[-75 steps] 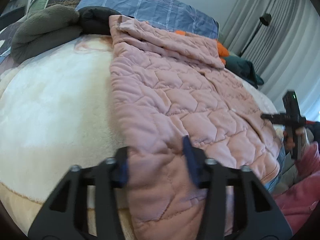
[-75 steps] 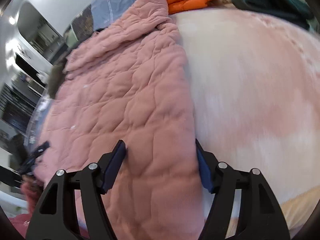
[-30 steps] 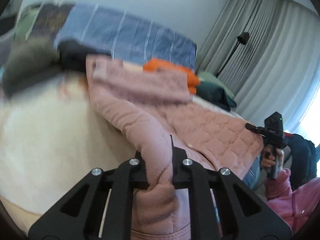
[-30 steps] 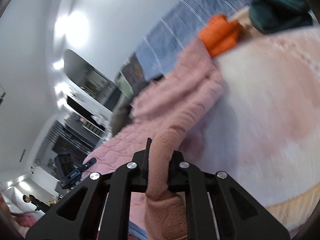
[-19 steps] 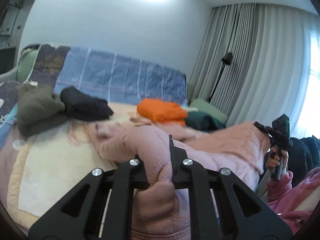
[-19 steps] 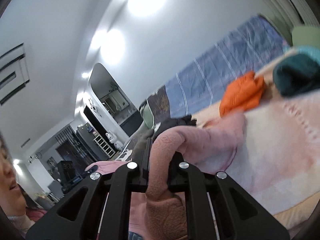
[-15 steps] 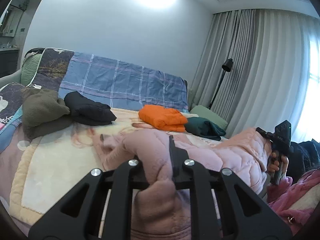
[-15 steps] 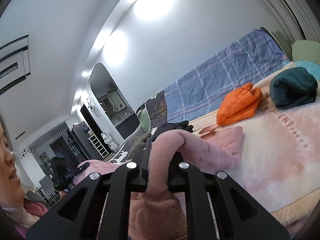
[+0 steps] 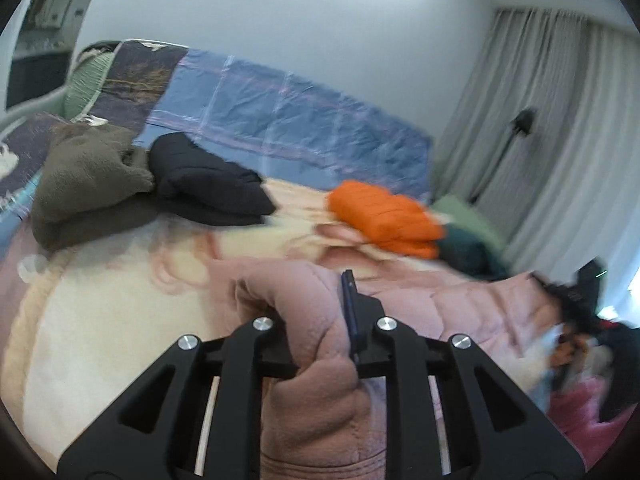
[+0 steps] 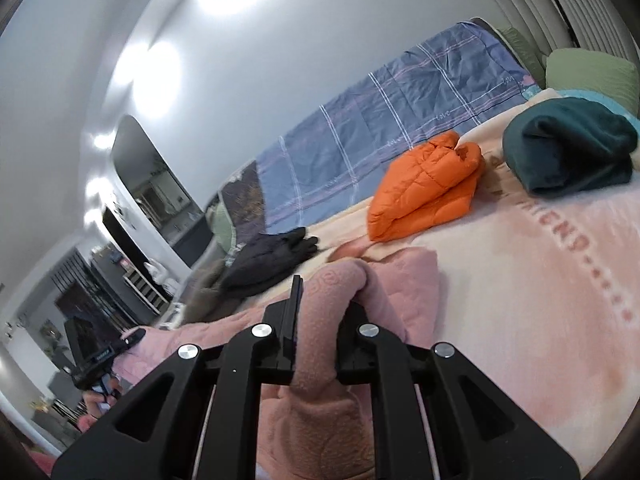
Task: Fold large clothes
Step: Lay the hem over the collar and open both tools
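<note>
1. Two grippers each pinch a bunch of the same pink quilted coat (image 9: 316,312) at the near edge of the bed. The left gripper (image 9: 316,316) has thick fabric wedged between its jaws; the jaws have just been opening a little, yet the cloth looks squeezed between them. The right gripper (image 10: 320,312) is nearly closed on another fold of the coat (image 10: 324,320), pads pressing both sides.
2. Holding two separate points probably lets the person carry one end of the coat up and over the rest, so the fold lands straight rather than bunched.
3. Beyond the jaws, the rest of the coat lies across the cream and pink blanket (image 10: 540,320) that covers the bed, its far part resting flat as an anchor for the fold.
4. Further back, towards the head of the bed, finished pieces sit in a row: an olive fleece (image 9: 84,184), a black jacket (image 9: 204,184), a folded orange jacket (image 10: 428,188) and a dark green bundle (image 10: 568,144). They are well apart from the coat, likely parked there to keep the middle free.
5. A blue checked cover (image 10: 384,140) stands against the wall behind them.
</note>
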